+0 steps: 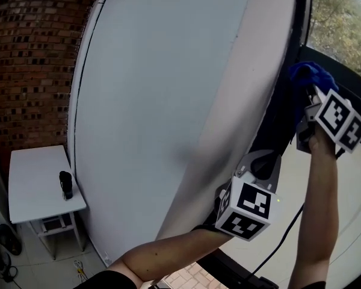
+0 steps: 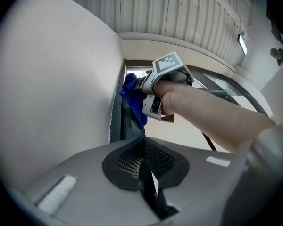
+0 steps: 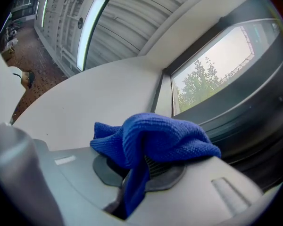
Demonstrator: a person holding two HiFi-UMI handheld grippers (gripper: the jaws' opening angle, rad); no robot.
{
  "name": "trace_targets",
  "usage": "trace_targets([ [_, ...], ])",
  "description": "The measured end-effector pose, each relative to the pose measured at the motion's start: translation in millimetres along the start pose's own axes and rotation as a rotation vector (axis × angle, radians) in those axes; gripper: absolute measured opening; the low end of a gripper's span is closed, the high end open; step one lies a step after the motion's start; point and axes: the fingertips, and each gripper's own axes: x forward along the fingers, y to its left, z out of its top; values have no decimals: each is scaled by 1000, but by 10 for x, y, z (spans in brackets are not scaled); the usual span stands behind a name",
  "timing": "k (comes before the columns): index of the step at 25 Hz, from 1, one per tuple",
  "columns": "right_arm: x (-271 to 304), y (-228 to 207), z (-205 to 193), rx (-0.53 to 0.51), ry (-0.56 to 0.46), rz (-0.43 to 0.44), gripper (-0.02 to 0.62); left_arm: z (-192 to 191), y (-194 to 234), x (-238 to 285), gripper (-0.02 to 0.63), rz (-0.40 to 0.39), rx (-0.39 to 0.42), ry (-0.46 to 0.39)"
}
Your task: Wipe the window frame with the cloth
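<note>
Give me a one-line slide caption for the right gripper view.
Right gripper shut on a blue cloth, held up by the dark window frame, trees outside.

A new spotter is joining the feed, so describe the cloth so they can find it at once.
Find the big white wall; along its right edge runs the dark window frame. High on that frame, the raised right gripper is shut on the cloth. It is the only bright blue thing, soft and bunched against hard greys.
</note>
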Motion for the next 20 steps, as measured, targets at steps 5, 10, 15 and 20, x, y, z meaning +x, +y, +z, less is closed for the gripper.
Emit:
trace_targets([
  [5, -4, -6, -36, -15, 0, -31, 52, 55, -6, -63, -8, -23, -6, -10],
  [10, 36, -3, -22, -33, -8, -45, 52, 74, 78, -66, -8, -10, -6, -21],
  [15, 12, -9, -27, -61, -9, -46, 52, 33, 81, -69, -8, -5, 0, -12],
  [20, -72, -3, 4, -67, -4, -45, 51, 89, 46, -38, -8, -7, 6, -19],
])
